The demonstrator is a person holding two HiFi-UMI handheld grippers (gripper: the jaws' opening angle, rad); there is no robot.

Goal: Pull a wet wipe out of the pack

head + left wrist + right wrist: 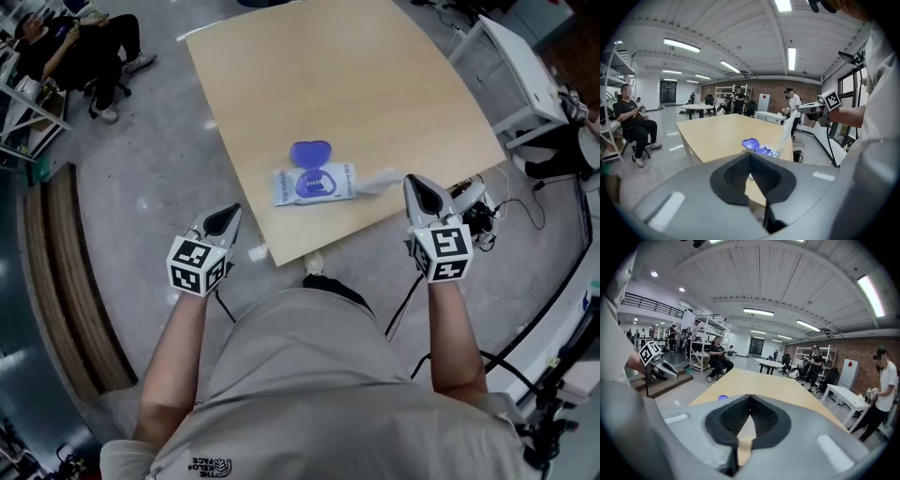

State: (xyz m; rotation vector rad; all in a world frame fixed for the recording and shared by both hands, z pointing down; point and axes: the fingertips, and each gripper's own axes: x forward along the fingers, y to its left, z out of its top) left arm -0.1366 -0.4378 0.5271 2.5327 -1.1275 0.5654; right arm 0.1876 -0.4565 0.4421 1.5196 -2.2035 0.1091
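Left tool [225, 221] hangs off the near edge of the surface [356, 84], at 8 o'clock from the pack [314, 184]. Its jaws are closed tip to tip with nothing between them. The pack lies flat near the surface's near edge. Its purple lid [311, 151] is flipped open at 12 o'clock of the pack. The wet wipe [377, 180] comes out of the pack toward 3 o'clock and is stretched to the right tool [419, 192], whose jaws are pinched on its end. Right tool sits over the surface's near right corner.
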